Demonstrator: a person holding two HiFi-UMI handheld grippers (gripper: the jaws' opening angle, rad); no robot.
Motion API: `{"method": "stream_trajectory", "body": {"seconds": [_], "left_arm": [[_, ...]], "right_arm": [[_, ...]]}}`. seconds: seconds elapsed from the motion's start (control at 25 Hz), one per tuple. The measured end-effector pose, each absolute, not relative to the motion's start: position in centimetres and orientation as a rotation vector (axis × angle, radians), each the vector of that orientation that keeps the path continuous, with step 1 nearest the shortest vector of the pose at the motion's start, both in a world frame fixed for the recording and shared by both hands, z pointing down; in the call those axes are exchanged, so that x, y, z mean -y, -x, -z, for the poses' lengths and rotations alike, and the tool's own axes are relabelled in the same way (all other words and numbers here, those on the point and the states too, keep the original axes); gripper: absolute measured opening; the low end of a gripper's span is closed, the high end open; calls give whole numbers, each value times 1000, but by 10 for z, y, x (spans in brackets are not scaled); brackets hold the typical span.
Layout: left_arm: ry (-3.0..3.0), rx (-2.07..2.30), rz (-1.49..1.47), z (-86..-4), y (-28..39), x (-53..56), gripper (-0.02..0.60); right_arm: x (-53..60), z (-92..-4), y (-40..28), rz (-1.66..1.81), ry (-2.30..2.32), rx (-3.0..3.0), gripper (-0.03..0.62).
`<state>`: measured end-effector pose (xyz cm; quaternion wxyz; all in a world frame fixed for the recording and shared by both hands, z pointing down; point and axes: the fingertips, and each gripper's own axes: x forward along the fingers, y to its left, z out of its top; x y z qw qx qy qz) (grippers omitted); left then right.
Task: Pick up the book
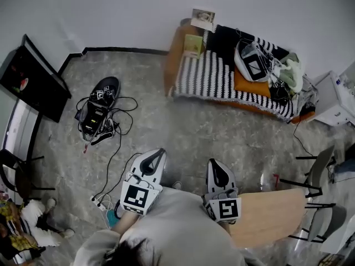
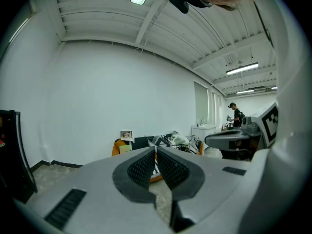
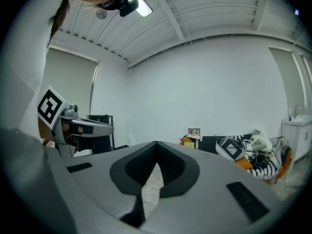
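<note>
A small green book [image 1: 193, 45] leans at the left end of an orange sofa [image 1: 173, 53] with a black-and-white striped blanket, far across the floor from me. The book also shows in the left gripper view [image 2: 125, 148] and the right gripper view [image 3: 188, 143], small and distant. Just behind it stands a framed photo [image 1: 203, 19]. My left gripper [image 1: 160, 152] [image 2: 156, 149] and right gripper [image 1: 214, 163] [image 3: 156, 143] are held side by side in front of me, pointing toward the sofa. Both are shut with nothing between their jaws.
A pile of black gear with tangled cables [image 1: 99, 112] lies on the floor to the left. A black screen [image 1: 33, 79] stands at far left. A wooden table [image 1: 266, 215] and chairs [image 1: 317, 173] are at the right. Bags and clutter [image 1: 260, 62] cover the sofa's right half.
</note>
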<state>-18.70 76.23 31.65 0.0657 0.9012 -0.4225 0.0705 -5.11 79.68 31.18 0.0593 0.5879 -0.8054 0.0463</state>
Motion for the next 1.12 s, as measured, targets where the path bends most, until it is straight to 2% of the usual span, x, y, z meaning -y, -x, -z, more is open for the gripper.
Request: {"method": "stream_trajectory", "body": {"seconds": [0.32,1.12], "left_arm": [[-2720,1183,-280,-332,165,-742,20],[-2896,1038,-234,-295,176,-548,20]], "right_arm": [[-772,-327,40,-223,-1764,2404,15],[-602,-310,53,-243,-1909,2294,15]]}}
